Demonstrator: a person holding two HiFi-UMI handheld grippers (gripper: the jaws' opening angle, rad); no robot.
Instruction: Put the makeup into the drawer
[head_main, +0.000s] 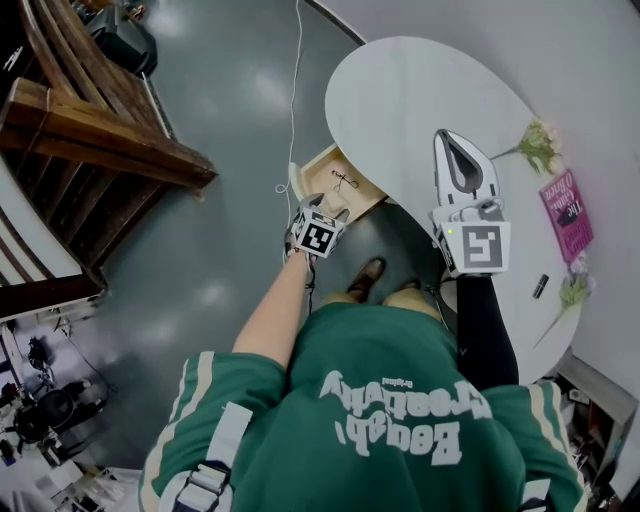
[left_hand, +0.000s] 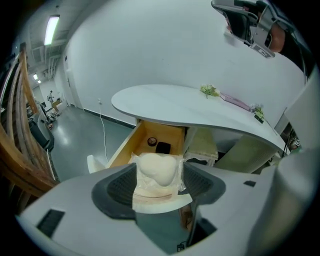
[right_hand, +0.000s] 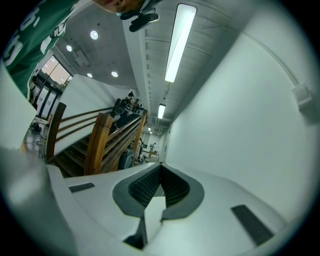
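The left gripper has its fingers wide. A white puff packet sits loose between them, by the open wooden drawer. The right gripper is pinched closed, empty. Farther off: white table, shiny grey floor, wooden stairs.

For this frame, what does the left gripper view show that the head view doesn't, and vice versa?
Only the left gripper view: a cream heart-shaped puff in a clear packet, between its jaws. Only the head view: the marker cube on the left gripper, the person's green top and a shoe. Both: the open wooden drawer, the white table and its flowers.
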